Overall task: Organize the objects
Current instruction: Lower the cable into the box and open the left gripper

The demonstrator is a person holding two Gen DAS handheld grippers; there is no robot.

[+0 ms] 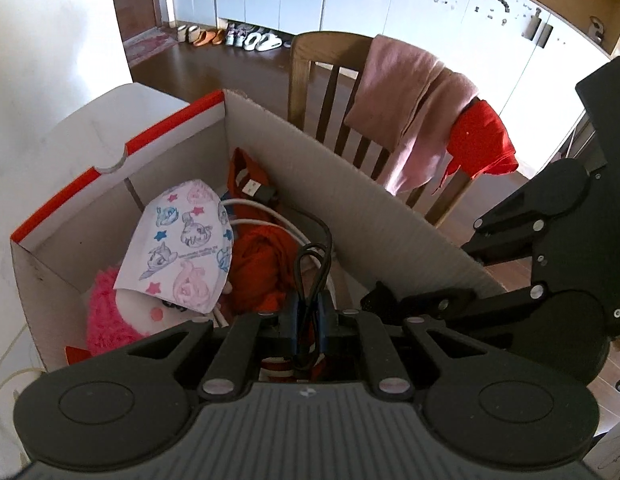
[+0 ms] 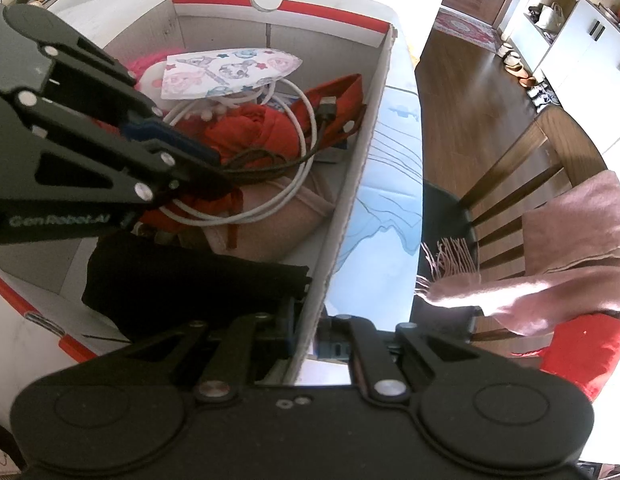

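I hold a black cable [image 1: 312, 264] in my closed left gripper [image 1: 305, 320] over the nearly full cardboard box [image 1: 350, 184], still unreleased, while my closed right gripper [image 2: 305, 332] pinches the box wall.

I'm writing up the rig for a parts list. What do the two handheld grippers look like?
Both are matte black. Each has a ribbed grey body behind two round black housings, with flat linkage bars joined by silver rivets. The left gripper and right gripper carry blue pads on their fingers. The left gripper's side bears pale "GenRobot.AI" lettering. No hands or sleeves show.
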